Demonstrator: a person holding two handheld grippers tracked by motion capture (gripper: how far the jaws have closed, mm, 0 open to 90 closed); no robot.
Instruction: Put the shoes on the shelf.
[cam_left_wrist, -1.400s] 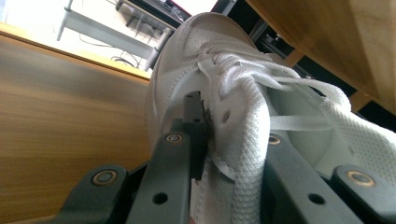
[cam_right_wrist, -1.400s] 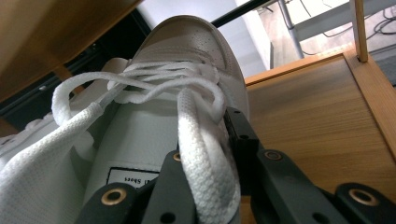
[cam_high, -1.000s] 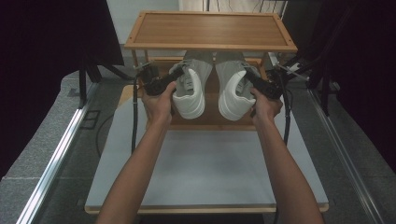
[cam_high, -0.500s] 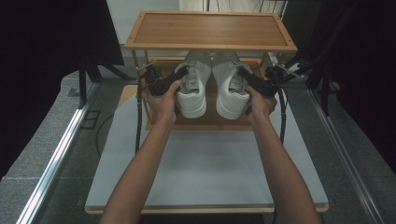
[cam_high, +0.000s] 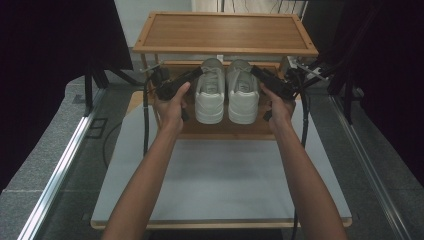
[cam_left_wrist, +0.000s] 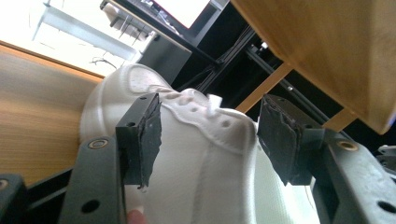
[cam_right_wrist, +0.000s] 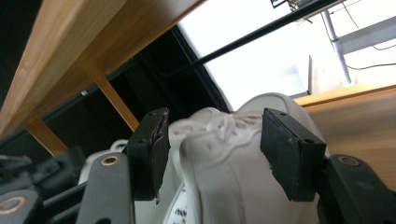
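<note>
Two white sneakers stand side by side on the lower shelf of a wooden rack, toes pointing away: the left shoe and the right shoe. My left gripper reaches in at the left shoe's outer side. In the left gripper view its jaws have just been opening; the left shoe lies between the spread pads, unpressed. My right gripper reaches in at the right shoe's outer side. Its jaws have also just been opening, and the right shoe sits loose between its pads.
The rack's top shelf overhangs the shoes' toes closely. A grey tabletop stretches in front of the rack. Black cables hang beside the left hand, and dark curtains stand on both sides.
Both shoes have slid a little deeper onto the lower shelf and closer together. The jaws of both grippers have spread apart and let go of them.
</note>
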